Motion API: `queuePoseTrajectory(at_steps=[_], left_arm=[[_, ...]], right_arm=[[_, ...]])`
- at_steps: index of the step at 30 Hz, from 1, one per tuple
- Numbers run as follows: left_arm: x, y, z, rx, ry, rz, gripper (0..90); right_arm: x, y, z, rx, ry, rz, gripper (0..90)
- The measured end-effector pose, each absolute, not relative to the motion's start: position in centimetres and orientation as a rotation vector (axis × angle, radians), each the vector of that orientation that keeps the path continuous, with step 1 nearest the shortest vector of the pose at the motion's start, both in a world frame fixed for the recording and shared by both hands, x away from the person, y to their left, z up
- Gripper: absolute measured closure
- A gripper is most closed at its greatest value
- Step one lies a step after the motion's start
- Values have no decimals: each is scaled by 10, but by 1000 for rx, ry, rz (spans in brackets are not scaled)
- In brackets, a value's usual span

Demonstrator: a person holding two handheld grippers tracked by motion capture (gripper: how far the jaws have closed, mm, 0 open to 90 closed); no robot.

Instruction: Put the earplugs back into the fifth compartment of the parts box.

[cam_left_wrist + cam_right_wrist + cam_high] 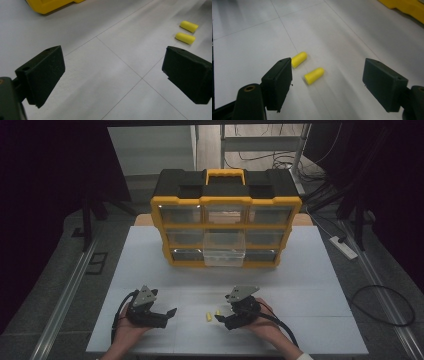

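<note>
Two small yellow foam earplugs (pixel 206 317) (pixel 218 312) lie side by side on the white table near its front edge. My right gripper (pixel 223 314) is open just to their right. In the right gripper view, one plug (pixel 314 75) lies on the table between the jaws and the other (pixel 299 59) lies beside the left jaw. My left gripper (pixel 169 316) is open and empty to the left of the plugs. In the left gripper view, both plugs (pixel 185 38) (pixel 189 26) lie ahead, beyond the right jaw.
A yellow and black drawer organizer (pixel 226 222) stands at the back middle of the table (pixel 310 285). Its clear bottom-middle drawer (pixel 223 256) is pulled out. Cables and a power strip (pixel 343 247) lie on the floor to the right.
</note>
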State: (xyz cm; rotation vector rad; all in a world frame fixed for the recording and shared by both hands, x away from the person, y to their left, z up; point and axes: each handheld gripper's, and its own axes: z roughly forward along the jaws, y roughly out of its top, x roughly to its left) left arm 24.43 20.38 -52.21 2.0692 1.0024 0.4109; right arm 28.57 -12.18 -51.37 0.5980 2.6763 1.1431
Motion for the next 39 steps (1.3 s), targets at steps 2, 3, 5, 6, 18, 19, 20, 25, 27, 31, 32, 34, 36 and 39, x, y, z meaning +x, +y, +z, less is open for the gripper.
queuePoseTrajectory(at_steps=[2, 3, 5, 6, 18, 19, 20, 25, 27, 31, 32, 34, 36, 39], left_arm=[[244, 204, -522, 2069, 1002, 409, 46], [244, 204, -522, 2071, 1001, 409, 46], [245, 204, -522, 2071, 1001, 408, 46], [245, 204, -522, 2072, 1001, 408, 46], [244, 204, -522, 2074, 998, 406, 46], [244, 204, -522, 2074, 998, 406, 46], [245, 204, -522, 2075, 998, 405, 46], [245, 204, -522, 2079, 994, 404, 46], [245, 204, -522, 2079, 994, 404, 46], [245, 204, -522, 2080, 994, 403, 46], [245, 204, -522, 2080, 994, 403, 46], [245, 204, -522, 2080, 993, 404, 46], [245, 204, -522, 2080, 992, 404, 46], [245, 204, -522, 2078, 992, 402, 46]], right_arm=[[287, -119, -516, 588, 2688, 1128, 251], [287, -117, -516, 584, 2693, 1123, 254], [288, -114, -519, 577, 2708, 1103, 265], [288, -113, -520, 575, 2712, 1096, 271], [288, -106, -524, 515, 2751, 1058, 428], [288, -106, -524, 515, 2751, 1058, 428], [288, -105, -524, 500, 2766, 1047, 464], [288, -103, -526, 486, 2778, 1016, 543], [288, -103, -526, 484, 2782, 1019, 574], [288, -102, -526, 479, 2792, 1019, 656], [288, -102, -526, 480, 2794, 1017, 668], [288, -102, -525, 479, 2799, 1017, 696], [287, -102, -525, 473, 2793, 1015, 708], [287, -103, -521, 476, 2771, 1048, 720]])
